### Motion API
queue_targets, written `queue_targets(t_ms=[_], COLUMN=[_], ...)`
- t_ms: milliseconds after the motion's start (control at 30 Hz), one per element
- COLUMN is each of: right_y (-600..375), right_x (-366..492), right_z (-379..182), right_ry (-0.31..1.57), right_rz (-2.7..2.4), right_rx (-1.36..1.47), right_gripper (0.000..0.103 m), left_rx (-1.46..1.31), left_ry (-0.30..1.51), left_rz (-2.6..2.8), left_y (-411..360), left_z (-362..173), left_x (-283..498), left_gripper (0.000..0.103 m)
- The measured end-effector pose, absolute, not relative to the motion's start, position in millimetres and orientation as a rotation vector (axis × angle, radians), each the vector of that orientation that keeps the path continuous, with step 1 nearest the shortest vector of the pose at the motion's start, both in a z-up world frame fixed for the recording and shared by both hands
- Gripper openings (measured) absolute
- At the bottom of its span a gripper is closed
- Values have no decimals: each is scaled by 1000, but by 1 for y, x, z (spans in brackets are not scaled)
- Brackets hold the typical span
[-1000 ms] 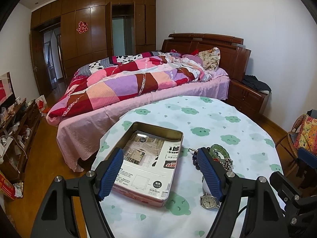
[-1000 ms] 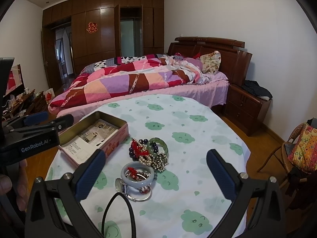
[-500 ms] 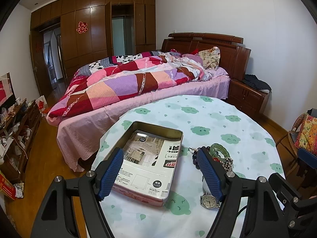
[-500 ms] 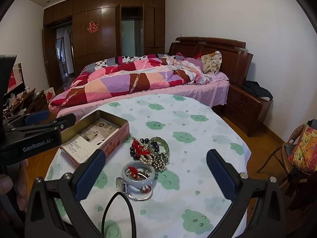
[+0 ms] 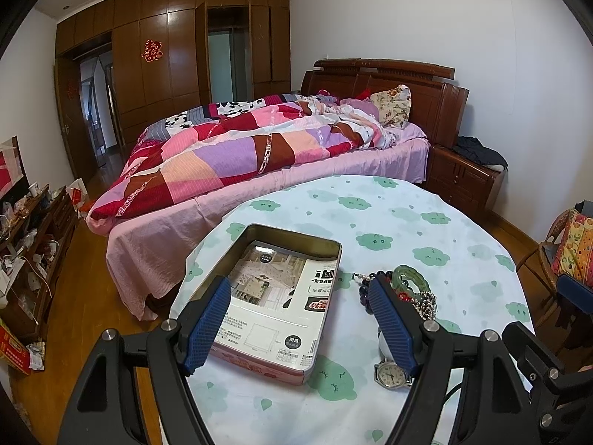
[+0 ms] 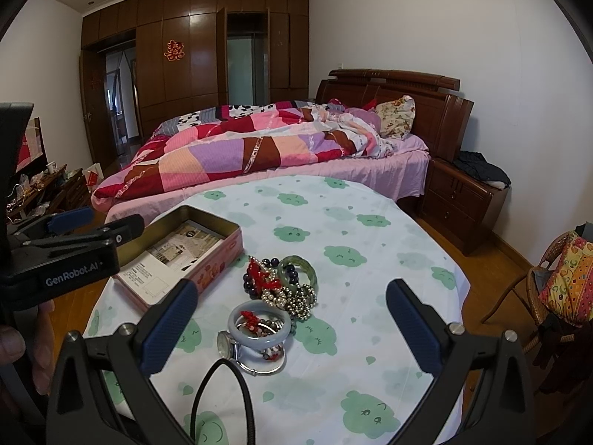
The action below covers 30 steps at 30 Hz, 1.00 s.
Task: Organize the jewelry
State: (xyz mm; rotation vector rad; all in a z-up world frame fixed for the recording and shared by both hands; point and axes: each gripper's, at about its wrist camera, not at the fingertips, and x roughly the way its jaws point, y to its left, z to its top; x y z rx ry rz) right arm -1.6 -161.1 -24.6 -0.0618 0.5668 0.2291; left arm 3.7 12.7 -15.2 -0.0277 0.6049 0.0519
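An open pink tin box with a printed leaflet inside lies on the round table. Right of it is a heap of jewelry: a green jade bangle, dark beads, silvery bead strands, a pale blue bangle and a wristwatch. My left gripper hovers open over the tin's near end. My right gripper is open above the jewelry, touching nothing.
The table wears a white cloth with green cloud prints. Behind it is a bed with a patchwork quilt, a nightstand to the right, and a wicker chair at the far right. A black cable loops near me.
Both views have barely shifted; the right gripper has edged slightly forward toward the jewelry. Nothing was grasped or moved.
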Motion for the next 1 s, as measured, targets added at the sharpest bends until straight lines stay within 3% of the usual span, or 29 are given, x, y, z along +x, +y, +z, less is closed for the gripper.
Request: queue_targets(t_ms=[400, 600, 867, 933, 967, 1000], right_y=[-160, -176, -206, -209, -210, -211], right_x=[-2, 13, 43, 45, 45, 44], right_z=[-24, -51, -100, -107, -109, -110], right_ry=[570, 616, 764, 792, 803, 807], right_rz=[232, 187, 137, 137, 140, 140], right_rx=[-61, -61, -40, -31, -25, -22], right_gripper=[103, 103, 84, 80, 79, 79], left_rx=[-11, 3, 44, 84, 89, 92], left_ry=[620, 690, 762, 775, 792, 812], left_rz=[51, 38, -83, -115, -145, -170], left_y=[4, 3, -29, -43, -49, -55], left_z=[-24, -54, -82, -88, -91, -95], left_x=[4, 21, 37, 43, 46, 49], left_gripper=[77, 77, 77, 66, 53, 49])
